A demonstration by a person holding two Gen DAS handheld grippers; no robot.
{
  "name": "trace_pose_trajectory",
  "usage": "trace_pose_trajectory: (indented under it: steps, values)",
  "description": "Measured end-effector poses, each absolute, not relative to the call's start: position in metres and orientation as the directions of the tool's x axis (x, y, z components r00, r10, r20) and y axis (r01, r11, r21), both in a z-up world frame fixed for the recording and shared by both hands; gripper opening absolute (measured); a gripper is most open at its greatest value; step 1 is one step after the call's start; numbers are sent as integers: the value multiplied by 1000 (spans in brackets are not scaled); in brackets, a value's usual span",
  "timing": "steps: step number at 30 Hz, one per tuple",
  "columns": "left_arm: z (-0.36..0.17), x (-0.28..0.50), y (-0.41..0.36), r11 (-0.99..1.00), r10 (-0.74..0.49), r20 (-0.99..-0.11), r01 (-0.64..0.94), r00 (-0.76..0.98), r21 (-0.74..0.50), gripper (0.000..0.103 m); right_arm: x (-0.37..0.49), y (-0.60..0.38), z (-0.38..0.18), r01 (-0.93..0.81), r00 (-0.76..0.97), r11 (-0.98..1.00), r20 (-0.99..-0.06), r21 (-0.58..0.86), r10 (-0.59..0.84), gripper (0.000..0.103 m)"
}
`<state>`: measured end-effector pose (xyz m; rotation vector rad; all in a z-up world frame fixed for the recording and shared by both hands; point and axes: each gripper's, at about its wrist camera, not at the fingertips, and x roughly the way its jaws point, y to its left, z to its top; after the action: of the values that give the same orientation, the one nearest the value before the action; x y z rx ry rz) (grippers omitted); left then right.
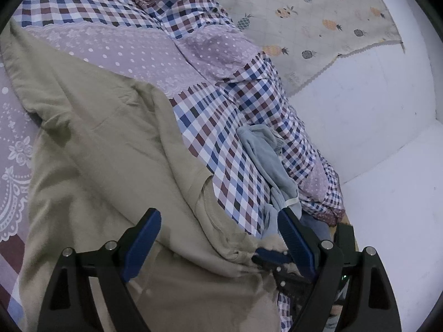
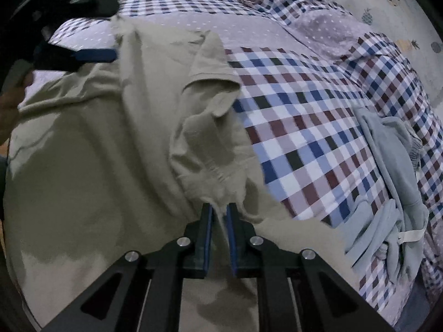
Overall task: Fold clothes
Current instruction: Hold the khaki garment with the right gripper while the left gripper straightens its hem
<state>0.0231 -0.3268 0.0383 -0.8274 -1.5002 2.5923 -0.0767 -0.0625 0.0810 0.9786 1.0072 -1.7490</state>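
A beige shirt (image 2: pixel 91 152) is spread over a checked quilt (image 2: pixel 299 127) on the bed. The right gripper (image 2: pixel 219 218) is levelled low over the cloth, its jaws nearly closed on a bunched fold near the sleeve (image 2: pixel 213 80). The left gripper (image 1: pixel 218 238) is angled down over the shirt's edge with jaws set wide apart, nothing pinched between them. A grey-blue garment (image 2: pixel 393 182) is seen crumpled on the quilt, just beside the shirt.

Count: one beige cotton T-shirt (image 2: pixel 110 152); one crumpled pale-blue garment (image 2: pixel 387 182); one checked, dotted patchwork quilt (image 2: pixel 304 105); one pineapple-print cloth (image 1: pixel 304 13); two blue-padded tools.
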Motion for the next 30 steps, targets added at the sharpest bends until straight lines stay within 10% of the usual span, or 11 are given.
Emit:
trace_pose_trajectory:
  steps: [13,19,30]
  values:
    - [36,24,-328,-525,286,-427,232,-858,-819,88,-130,-79,83,941,-167,-331,-946,-69,-279,37]
    - [36,25,-328,-523,289,-426,231,-857,-820,88,-112,-86,61,950,-212,-272,-957,-154,-199,7]
    - [57,-13,-325,-616,360,-532,233,-766,-753,88,-25,-61,72,891,-451,-268,-788,-367,-419,5]
